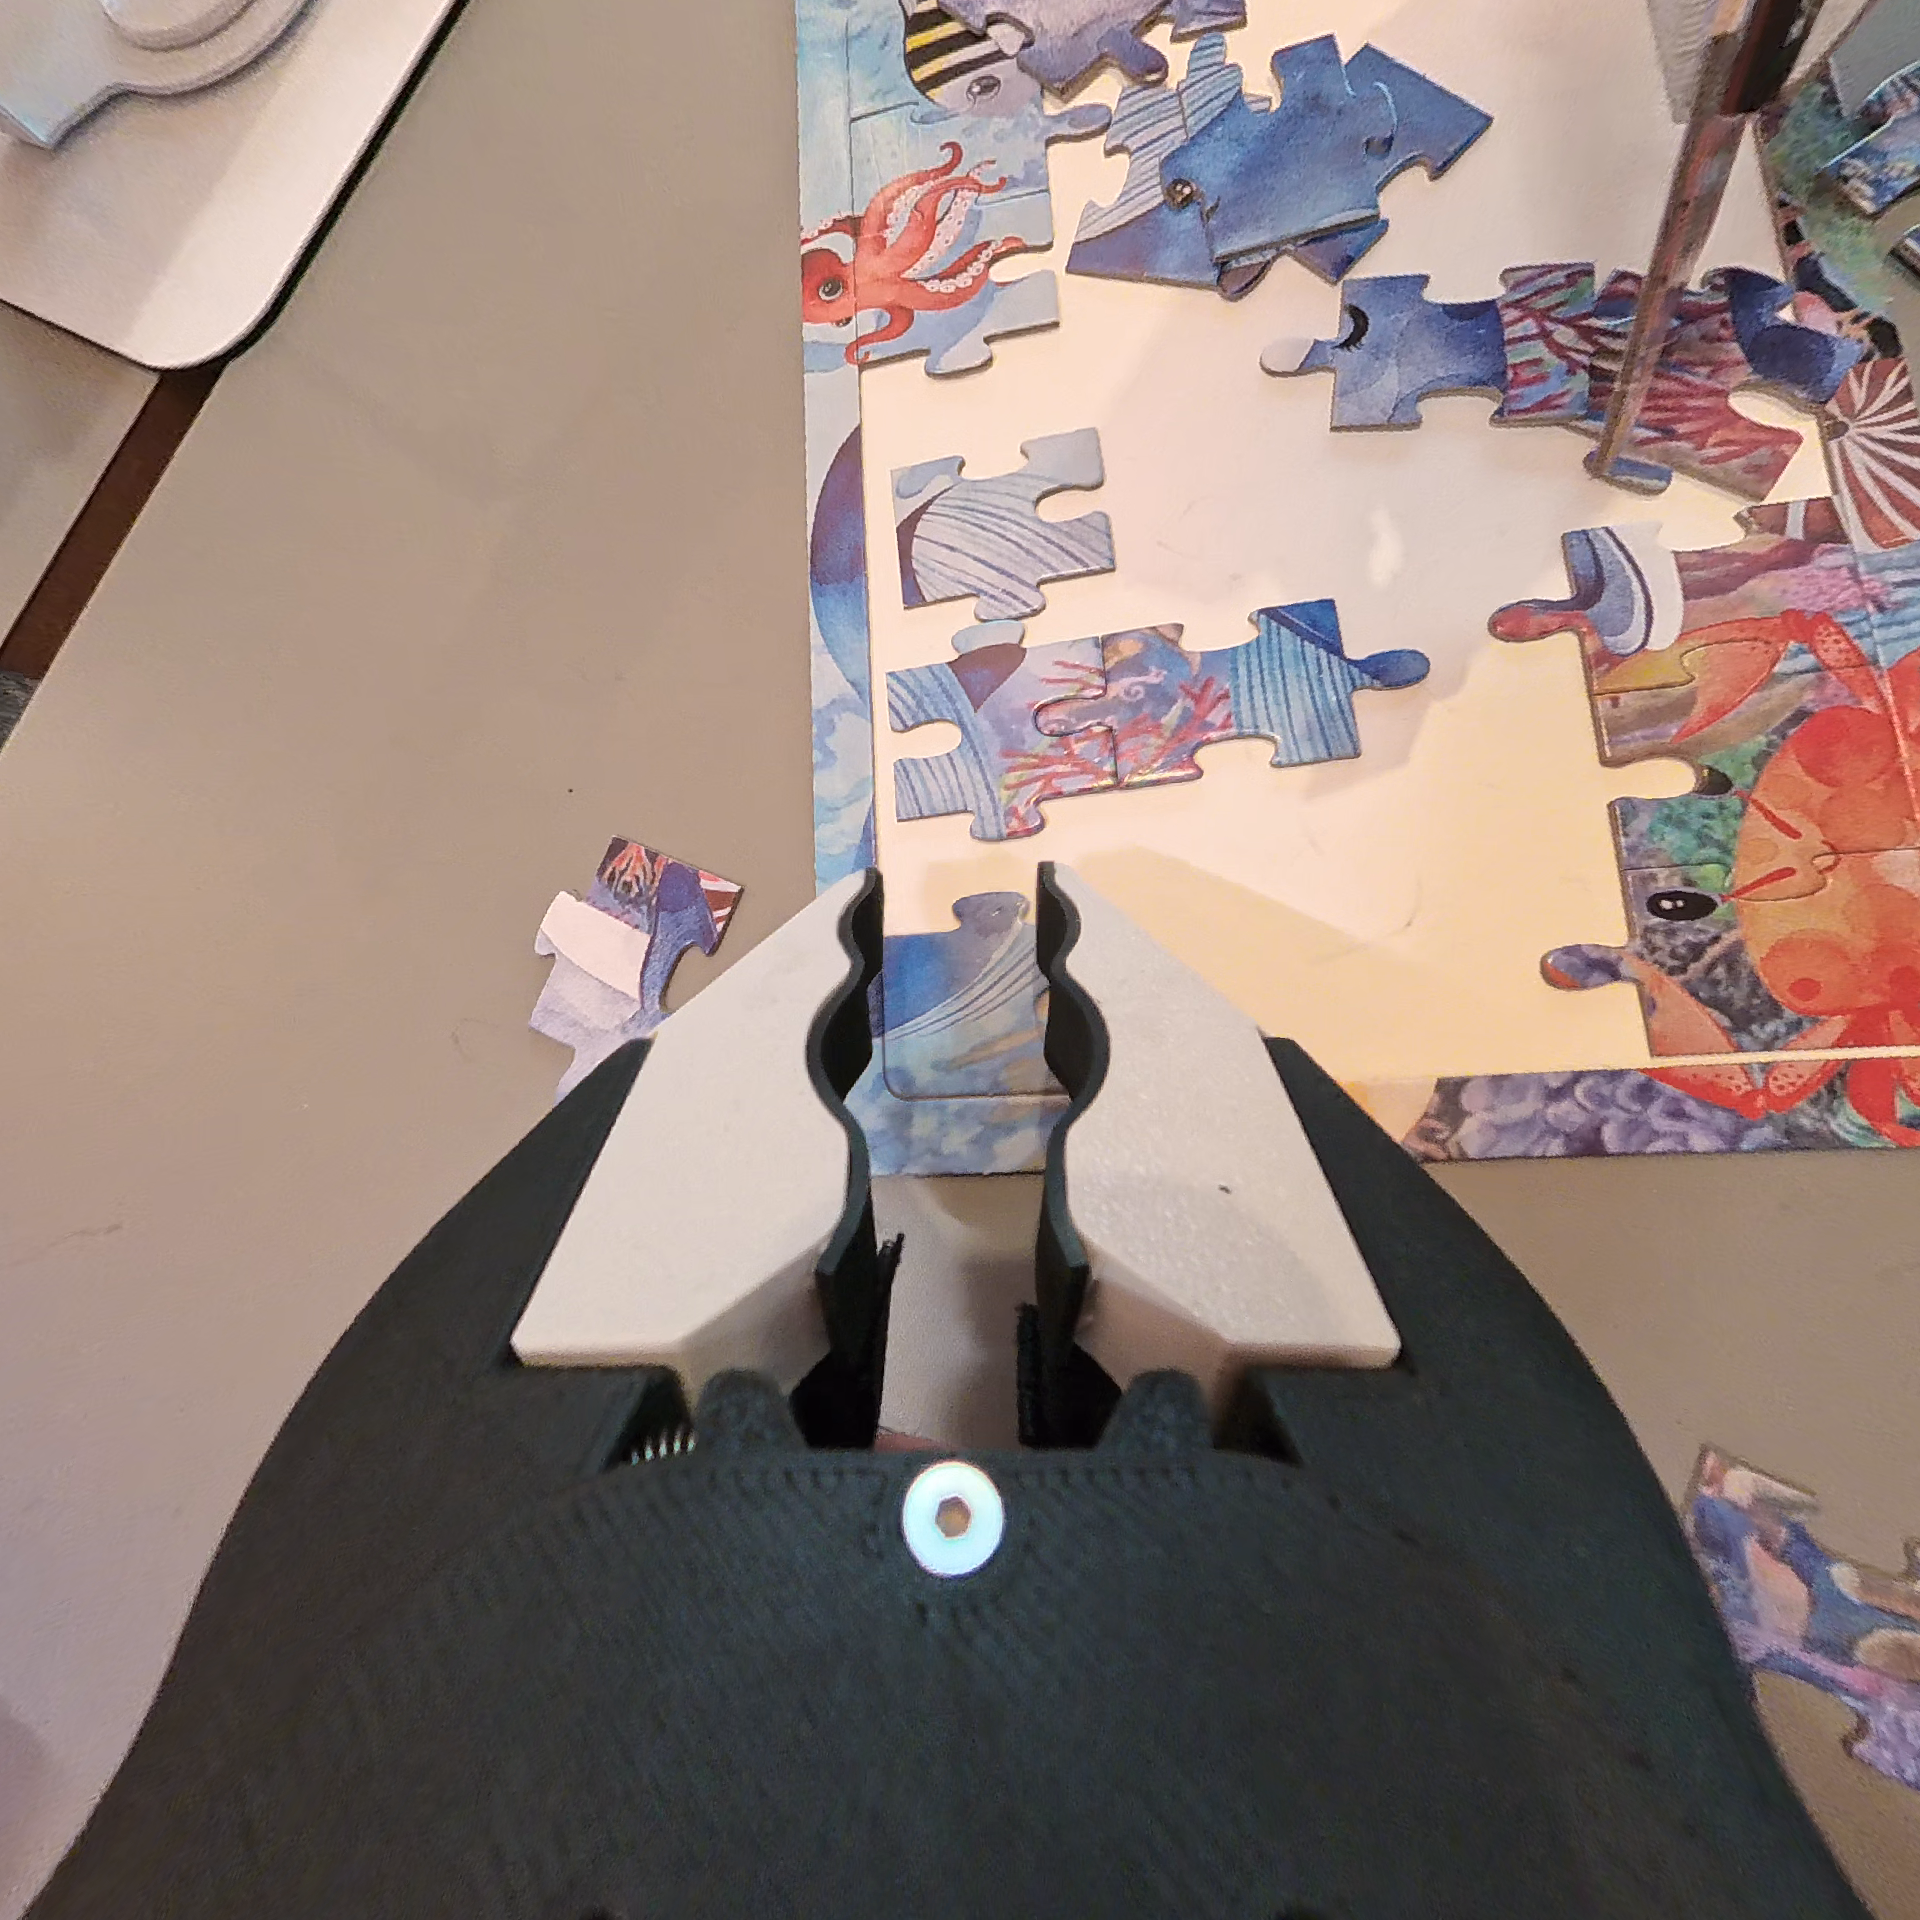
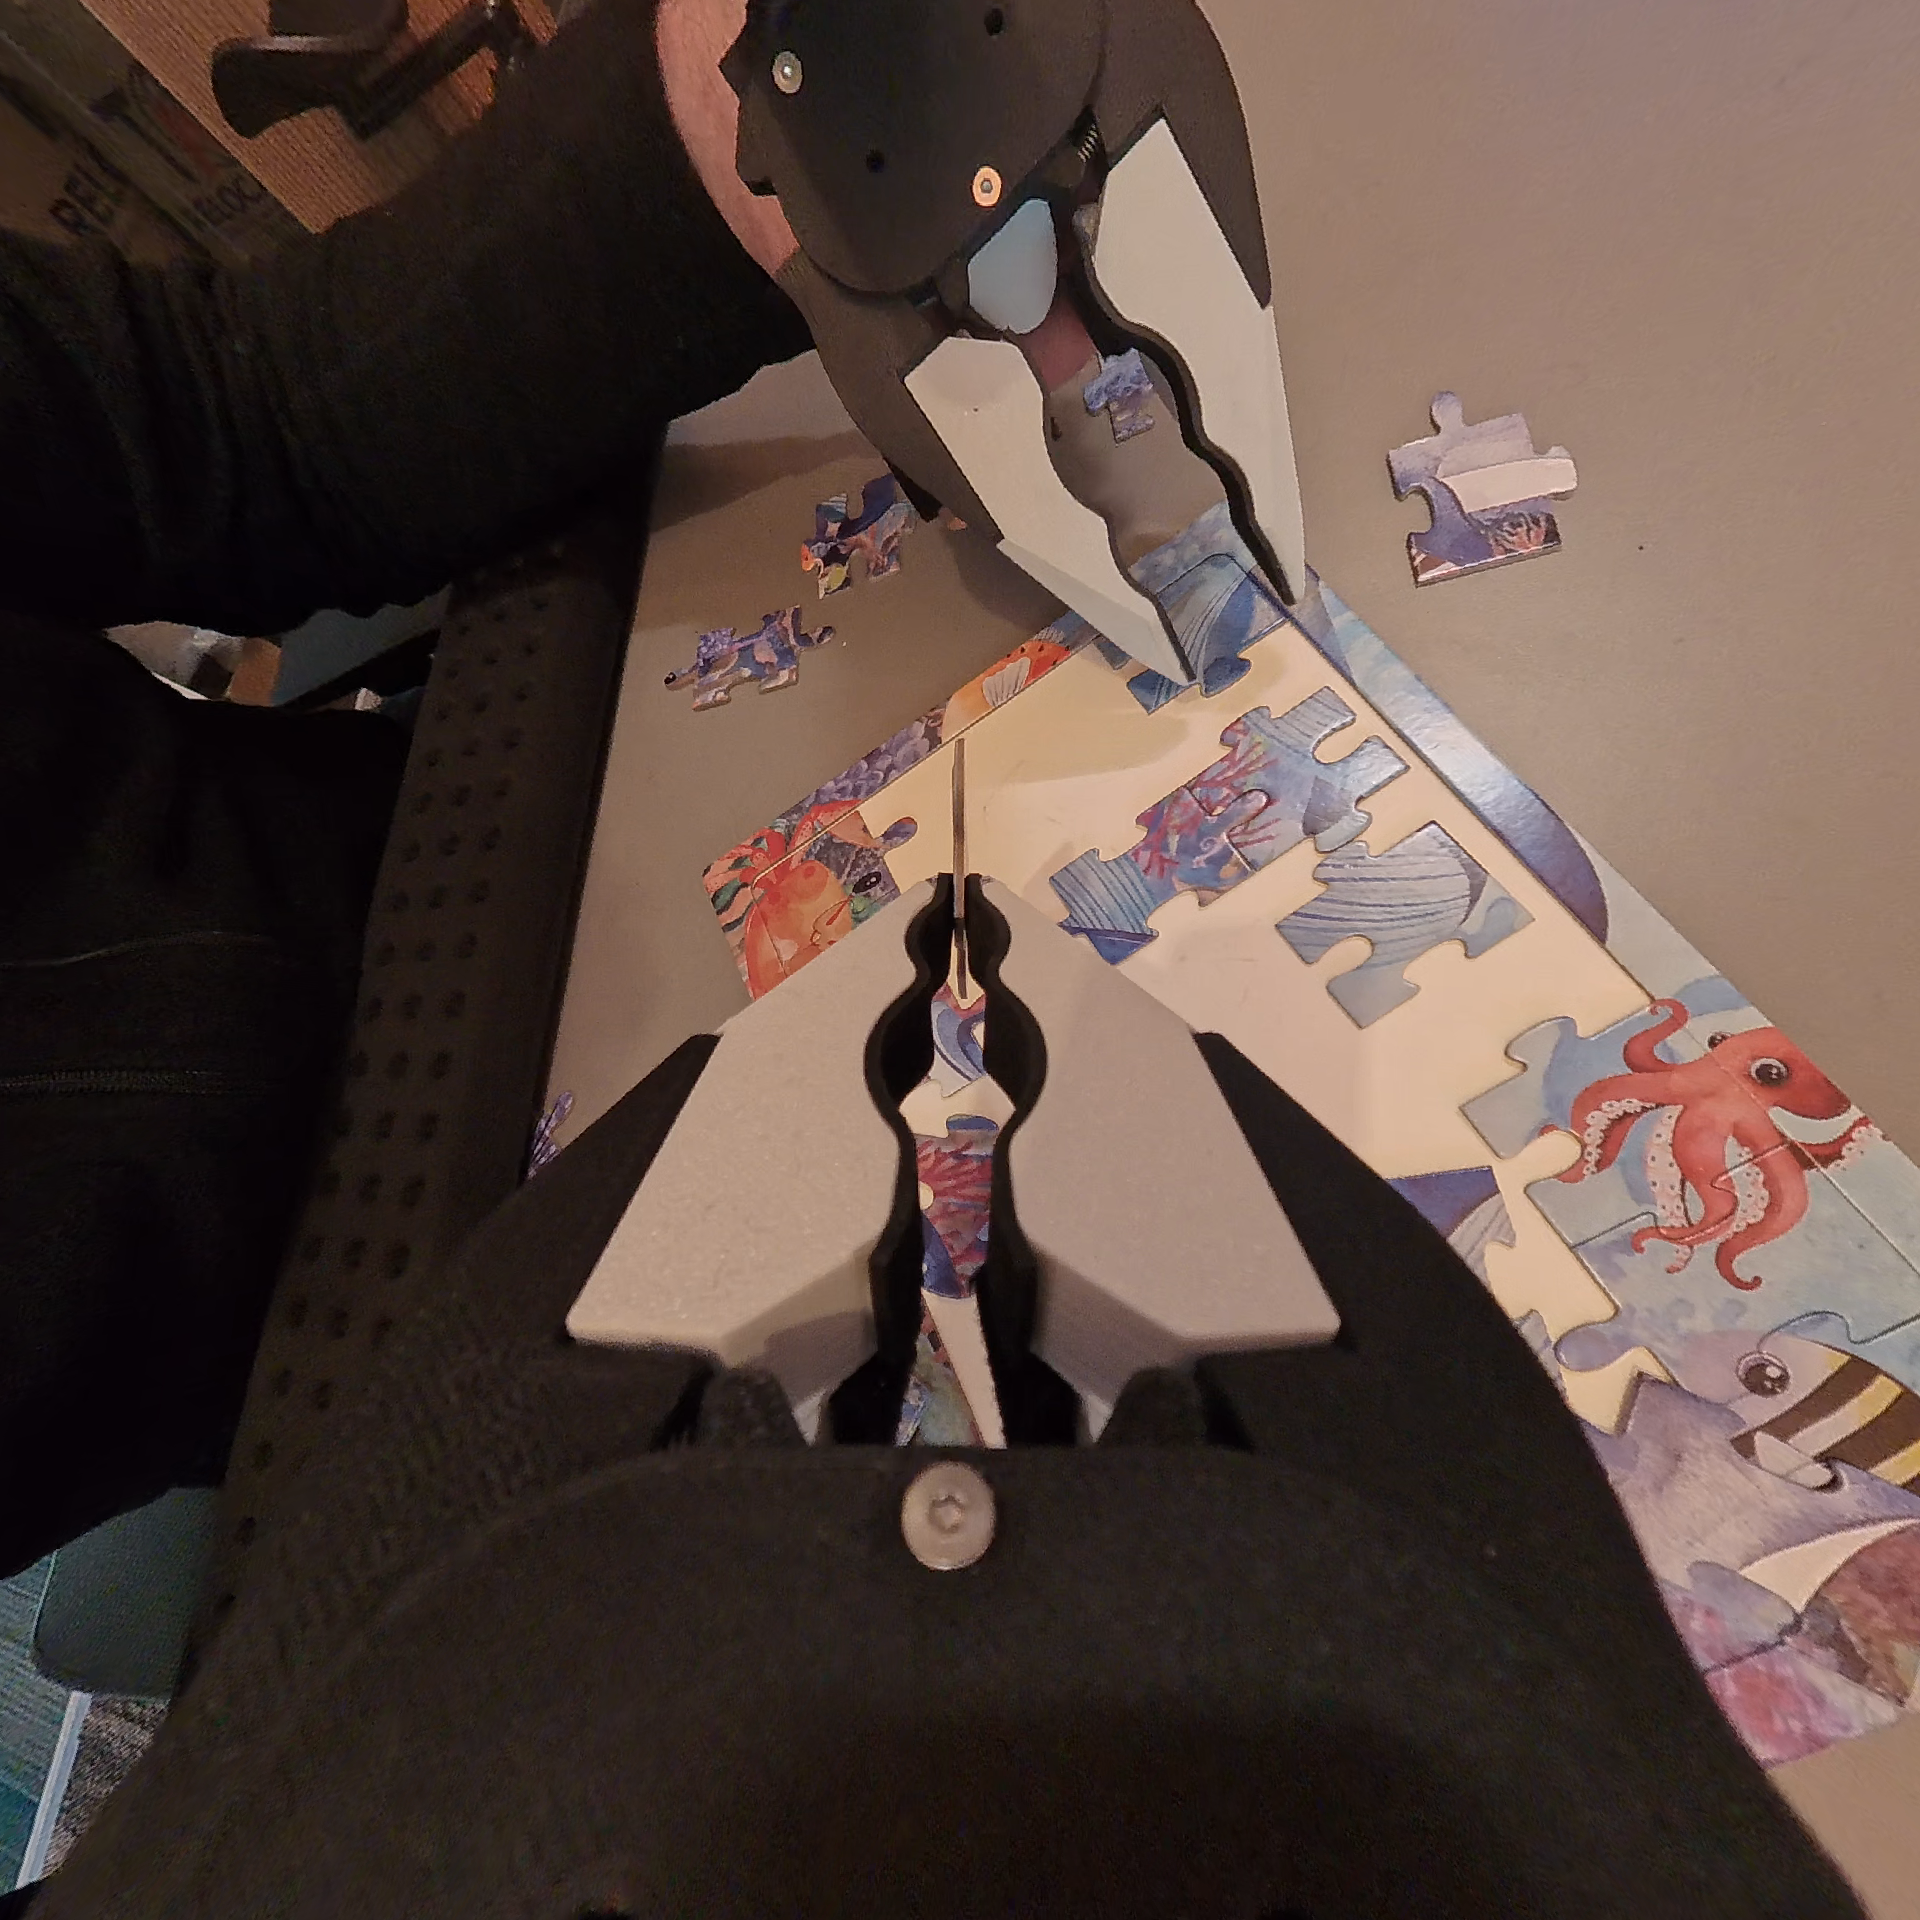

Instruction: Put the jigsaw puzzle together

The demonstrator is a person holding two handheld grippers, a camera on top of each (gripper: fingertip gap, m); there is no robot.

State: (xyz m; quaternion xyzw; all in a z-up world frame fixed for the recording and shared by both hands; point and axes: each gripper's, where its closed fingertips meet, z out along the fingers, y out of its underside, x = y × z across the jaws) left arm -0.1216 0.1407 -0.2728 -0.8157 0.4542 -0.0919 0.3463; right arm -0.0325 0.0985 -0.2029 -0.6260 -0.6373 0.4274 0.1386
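The right gripper (image 2: 961, 914) is clenched on a puzzle piece (image 2: 957, 821) held on edge, so only its thin dark rim shows past the fingertips; in the left wrist view the same piece (image 1: 1673, 260) stands upright over the coral pieces at the far right. Below and beyond the right jaws lies the puzzle tray (image 2: 1226, 987), its cream floor mostly bare, with the red octopus (image 2: 1704, 1122) fitted at the right border and the orange crab (image 2: 800, 914) section just left of the tips.

The left gripper (image 1: 961, 883) is released, its jaws standing apart with nothing between them, and straddles a pale blue whale-belly piece (image 1: 956, 987) seated in the tray's corner. Just ahead of those jaws sit two joined coral pieces (image 1: 1091, 727) and a lone striped piece (image 1: 997, 530). A loose piece (image 1: 634, 956) lies on the table left of the jaws.

The pieces look like thin, stiff, light cardboard with a glossy face, likely slippery when pinched flat. Grip across the body, clear of the tabs, which could bend. Whether the held piece is square to the tray is hard to tell.
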